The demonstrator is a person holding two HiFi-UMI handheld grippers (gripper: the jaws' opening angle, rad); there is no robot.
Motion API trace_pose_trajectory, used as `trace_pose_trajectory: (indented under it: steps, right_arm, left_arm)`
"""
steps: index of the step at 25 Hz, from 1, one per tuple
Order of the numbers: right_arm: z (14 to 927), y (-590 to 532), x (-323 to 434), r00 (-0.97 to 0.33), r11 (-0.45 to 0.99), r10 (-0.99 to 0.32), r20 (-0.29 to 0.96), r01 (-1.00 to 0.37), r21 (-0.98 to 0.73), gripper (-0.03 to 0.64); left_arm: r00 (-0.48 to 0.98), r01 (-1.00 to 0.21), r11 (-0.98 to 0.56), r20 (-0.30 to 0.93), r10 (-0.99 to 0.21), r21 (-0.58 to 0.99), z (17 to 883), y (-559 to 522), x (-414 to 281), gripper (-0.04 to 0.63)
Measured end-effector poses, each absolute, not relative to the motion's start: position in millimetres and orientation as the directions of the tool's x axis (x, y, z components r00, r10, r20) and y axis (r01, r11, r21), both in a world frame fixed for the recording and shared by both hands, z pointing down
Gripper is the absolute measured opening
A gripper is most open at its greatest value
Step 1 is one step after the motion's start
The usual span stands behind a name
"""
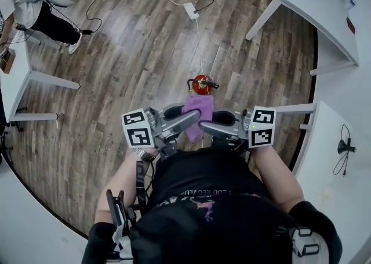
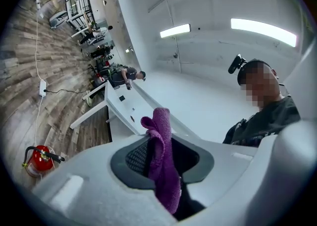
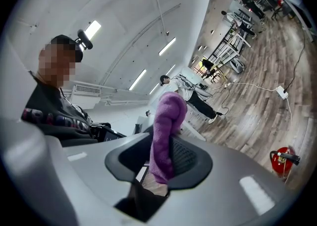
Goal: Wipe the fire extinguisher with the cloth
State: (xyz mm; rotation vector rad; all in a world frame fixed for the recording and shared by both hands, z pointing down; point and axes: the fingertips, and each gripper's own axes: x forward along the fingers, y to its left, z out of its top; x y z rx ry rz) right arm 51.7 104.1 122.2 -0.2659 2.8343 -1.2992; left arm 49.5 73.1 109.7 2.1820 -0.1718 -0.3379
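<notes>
A small red fire extinguisher point(image 1: 201, 85) stands on the wooden floor just beyond my two grippers; it also shows low in the left gripper view point(image 2: 38, 159) and the right gripper view point(image 3: 283, 160). A purple cloth point(image 1: 197, 113) hangs between the grippers, held in front of my body above the extinguisher. My left gripper point(image 1: 196, 119) is shut on one part of the cloth point(image 2: 161, 136), which sticks up between its pads. My right gripper point(image 1: 204, 125) is shut on the cloth point(image 3: 166, 121) from the other side. The two grippers point towards each other.
A white power strip point(image 1: 191, 10) with cables lies on the floor beyond the extinguisher. White tables stand at the upper right point(image 1: 313, 2), the right point(image 1: 339, 158) and the left point(image 1: 17, 77). Another person point(image 1: 40, 8) sits at the far upper left.
</notes>
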Motion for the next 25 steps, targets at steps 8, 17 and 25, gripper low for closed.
trace_pose_trajectory:
  steps: [8, 17, 25]
  right_arm:
    - [150, 78, 113, -0.917, 0.513, -0.384, 0.106, -0.307, -0.802, 0.039]
    - [244, 66, 138, -0.854, 0.262, -0.485, 0.186, -0.345, -0.901, -0.003]
    - [380, 60, 147, -0.873, 0.135, -0.396, 0.285, -0.362, -0.922, -0.003]
  left_arm:
    - [0.829, -0.121, -0.487, -0.182, -0.529, 0.865, 147, 21, -9, 0.078]
    - [0.584, 0.084, -0.194, -0.206, -0.785, 0.977, 288, 11, -25, 0.079]
    - [0.531, 0.067, -0.008, -0.043, -0.846, 0.998, 482, -6, 21, 0.08]
